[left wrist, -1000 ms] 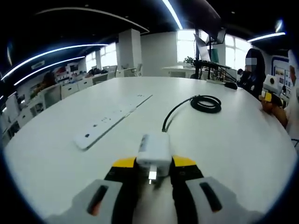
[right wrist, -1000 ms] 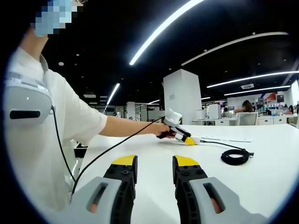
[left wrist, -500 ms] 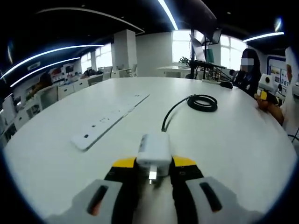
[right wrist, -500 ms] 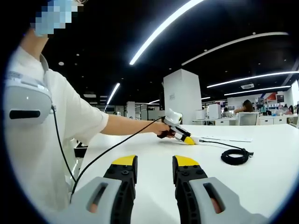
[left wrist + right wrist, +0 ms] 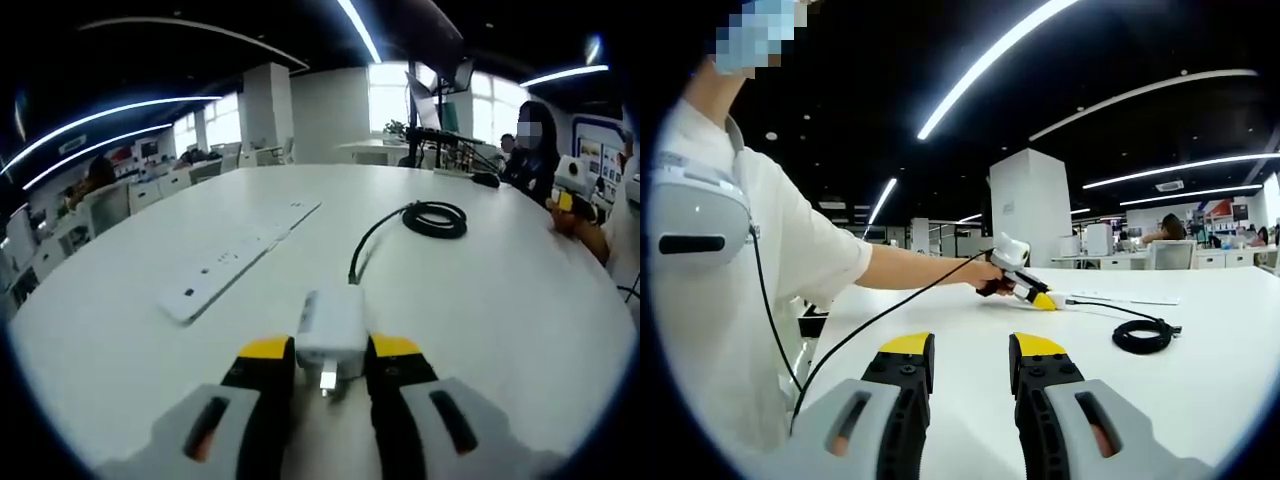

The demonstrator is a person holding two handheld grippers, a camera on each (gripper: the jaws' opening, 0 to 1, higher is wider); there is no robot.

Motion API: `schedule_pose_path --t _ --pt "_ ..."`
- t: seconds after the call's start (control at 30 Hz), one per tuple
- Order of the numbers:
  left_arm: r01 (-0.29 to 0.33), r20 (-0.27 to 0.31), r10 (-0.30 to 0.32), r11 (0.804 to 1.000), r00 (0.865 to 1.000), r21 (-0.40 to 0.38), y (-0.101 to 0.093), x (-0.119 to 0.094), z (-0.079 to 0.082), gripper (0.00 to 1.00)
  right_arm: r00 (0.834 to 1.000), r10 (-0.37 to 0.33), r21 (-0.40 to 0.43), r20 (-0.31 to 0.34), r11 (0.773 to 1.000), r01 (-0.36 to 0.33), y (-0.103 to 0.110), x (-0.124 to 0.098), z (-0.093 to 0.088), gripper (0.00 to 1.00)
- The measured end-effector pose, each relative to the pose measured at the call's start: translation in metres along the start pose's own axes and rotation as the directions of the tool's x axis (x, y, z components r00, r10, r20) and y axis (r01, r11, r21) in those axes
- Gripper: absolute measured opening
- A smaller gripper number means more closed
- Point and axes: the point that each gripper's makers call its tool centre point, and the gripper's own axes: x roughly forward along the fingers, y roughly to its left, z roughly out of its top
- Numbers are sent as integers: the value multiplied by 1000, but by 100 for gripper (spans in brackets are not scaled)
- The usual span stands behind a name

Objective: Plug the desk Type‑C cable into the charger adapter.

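On the wide white counter (image 5: 520,320) lies a long white power strip (image 5: 235,262), well left of the coiled black Type-C cable (image 5: 437,219), whose free end trails toward the charger adapter (image 5: 330,325). Low against the counter, the left claw (image 5: 329,350) clamps that white adapter between its yellow-tipped jaws. Nearer the person, the right claw (image 5: 971,352) hangs narrowly parted above the counter, gripping nothing.

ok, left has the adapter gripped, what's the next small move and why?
Probably bring the open right gripper to the cable's free end: the left gripper already clamps the adapter, while the cable lies coiled and unheld on the table.
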Motion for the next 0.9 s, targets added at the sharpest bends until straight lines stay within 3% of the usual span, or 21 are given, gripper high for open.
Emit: schedule_pose_path --t 0.33,0.9 --pt "-13 15 14 1000 1000 -17 -4 -7 4 47 1000 -1 -3 3 1000 1 0 0 0 30" --pt "-28 77 27 1000 997 2 -38 -38 29 64 1000 -7 -12 13 1000 7 -1 -2 2 31"
